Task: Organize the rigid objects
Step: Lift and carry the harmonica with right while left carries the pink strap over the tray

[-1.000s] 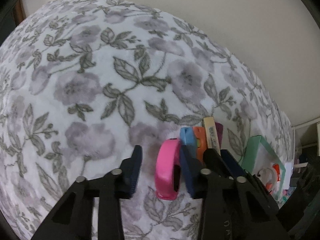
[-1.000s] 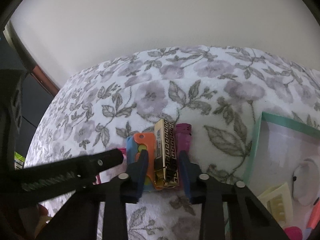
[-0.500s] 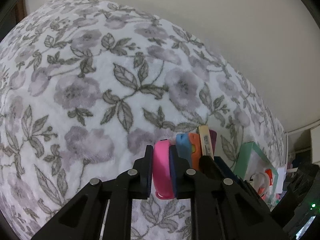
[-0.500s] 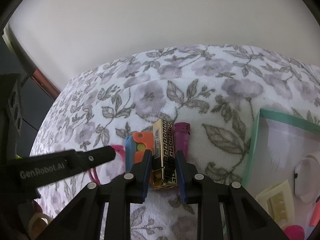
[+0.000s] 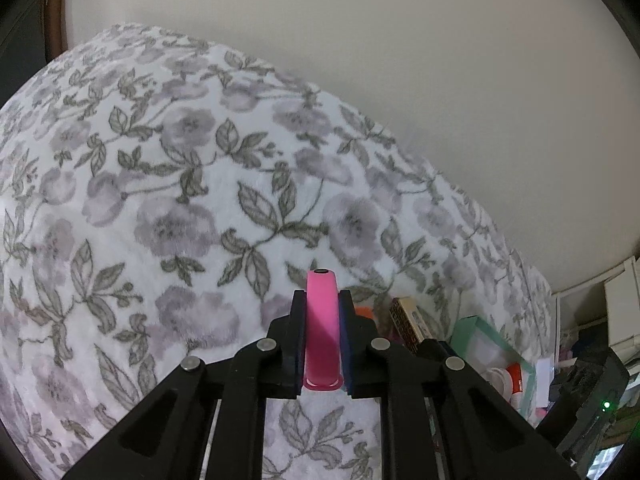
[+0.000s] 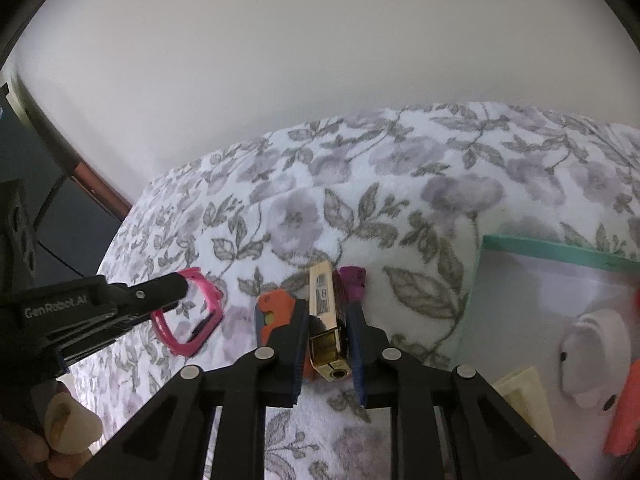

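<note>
L gripper (image 5: 322, 340) jaws clamped on pink flexible plastic wristband (image 5: 321, 320), light, lifted off floral bed blanket (image 5: 168, 216) | R gripper (image 6: 326, 350) jaws clamped on gold rectangular metal lighter (image 6: 325, 320), stiff/slick, grip mid-body

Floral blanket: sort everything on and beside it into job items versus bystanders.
Job items:
pink band in left gripper
gold case in right gripper
orange-blue piece
purple piece
teal-rimmed tray

Bystanders:
floral blanket
wall
</note>
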The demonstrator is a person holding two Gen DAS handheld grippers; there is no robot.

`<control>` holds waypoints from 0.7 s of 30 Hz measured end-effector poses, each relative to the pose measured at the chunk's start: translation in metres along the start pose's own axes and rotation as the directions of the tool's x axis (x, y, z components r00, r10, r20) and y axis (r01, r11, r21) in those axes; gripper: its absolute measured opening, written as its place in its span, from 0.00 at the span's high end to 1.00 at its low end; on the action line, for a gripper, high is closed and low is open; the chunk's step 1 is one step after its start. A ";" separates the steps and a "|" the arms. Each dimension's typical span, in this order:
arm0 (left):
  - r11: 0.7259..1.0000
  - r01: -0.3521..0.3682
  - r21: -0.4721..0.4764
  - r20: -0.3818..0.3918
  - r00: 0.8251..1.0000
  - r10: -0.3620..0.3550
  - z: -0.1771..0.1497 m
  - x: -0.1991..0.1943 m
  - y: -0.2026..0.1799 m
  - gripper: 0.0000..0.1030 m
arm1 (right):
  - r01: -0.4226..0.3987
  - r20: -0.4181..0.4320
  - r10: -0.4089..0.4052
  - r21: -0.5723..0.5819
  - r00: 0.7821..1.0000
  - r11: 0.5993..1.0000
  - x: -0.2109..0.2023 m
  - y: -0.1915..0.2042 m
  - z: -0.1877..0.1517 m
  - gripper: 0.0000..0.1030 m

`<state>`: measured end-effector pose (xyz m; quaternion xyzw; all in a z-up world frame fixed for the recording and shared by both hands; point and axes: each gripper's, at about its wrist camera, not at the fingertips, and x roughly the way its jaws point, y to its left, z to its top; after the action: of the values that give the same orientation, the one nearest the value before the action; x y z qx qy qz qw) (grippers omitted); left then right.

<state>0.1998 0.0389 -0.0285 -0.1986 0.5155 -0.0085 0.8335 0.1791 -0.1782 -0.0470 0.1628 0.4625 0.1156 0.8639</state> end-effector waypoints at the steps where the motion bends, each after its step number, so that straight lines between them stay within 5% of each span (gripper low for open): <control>1: 1.000 0.001 0.000 0.005 1.000 -0.001 0.000 -0.002 -0.001 0.86 | 0.004 -0.001 -0.004 -0.002 1.000 1.000 -0.001 0.000 0.000 0.80; 10: 1.000 0.002 0.013 -0.003 1.000 -0.002 -0.001 0.000 -0.006 0.86 | 0.033 -0.101 -0.031 0.017 0.994 0.999 0.020 -0.014 -0.009 0.82; 21: 0.999 -0.042 0.004 -0.056 0.998 0.043 -0.009 0.024 0.001 0.86 | 0.081 -0.089 -0.084 -0.043 0.992 0.996 0.026 -0.005 -0.011 0.80</control>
<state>0.2034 0.0320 -0.0529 -0.1861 0.5429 0.0029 0.8189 0.1844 -0.1714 -0.0747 0.1210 0.5050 0.0963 0.8491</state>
